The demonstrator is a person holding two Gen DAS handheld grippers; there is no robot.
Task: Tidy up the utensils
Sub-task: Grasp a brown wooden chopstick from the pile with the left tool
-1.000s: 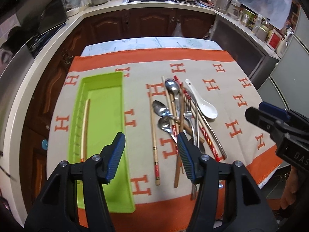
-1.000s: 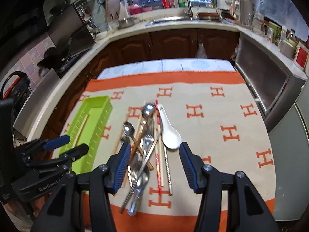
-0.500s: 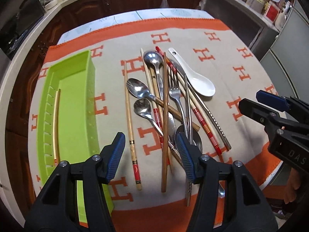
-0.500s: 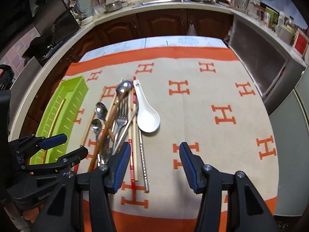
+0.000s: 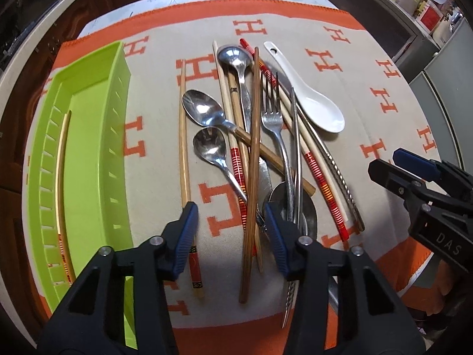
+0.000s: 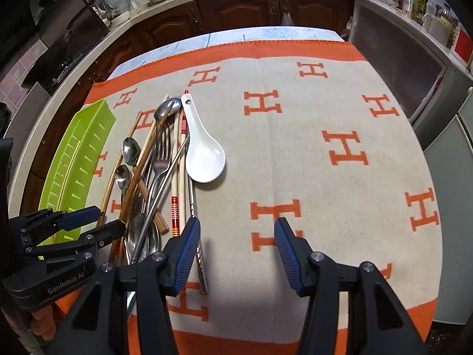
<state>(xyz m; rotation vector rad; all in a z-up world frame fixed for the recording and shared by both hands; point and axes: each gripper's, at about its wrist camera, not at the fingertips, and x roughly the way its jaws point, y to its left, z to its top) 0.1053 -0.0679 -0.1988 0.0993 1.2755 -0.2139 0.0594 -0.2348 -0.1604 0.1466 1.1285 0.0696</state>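
While both tools hang over the table with nothing in their grip, the stock runs as follows:

- Blanket [image 6: 340, 112]: beige with orange H marks, covers the table; everything below lies on it.
- Green tray [image 5: 97, 136]: long, slotted, on the pile's left; holds one chopstick [image 5: 60, 183] lying lengthwise.
- Left gripper [image 5: 230, 230]: fingers apart, empty, low over the near ends of the pile; the nearer tool to it.
- Right gripper [image 6: 236, 251]: fingers apart, empty, over bare cloth to the right of the pile.
- Utensil pile [image 5: 260, 148]: spoons, fork, chopsticks overlapping, long axes running away from the camera.
- White ceramic spoon [image 5: 313, 103]: at the pile's right edge.
- Dark wooden chopstick [image 5: 251, 177]: lies on top, its near end between the left fingers' line, axis pointing straight ahead. Judged the likeliest pick.
- Pale chopstick [image 5: 184, 136]: apart from the pile, beside the left finger, parallel to the tray.
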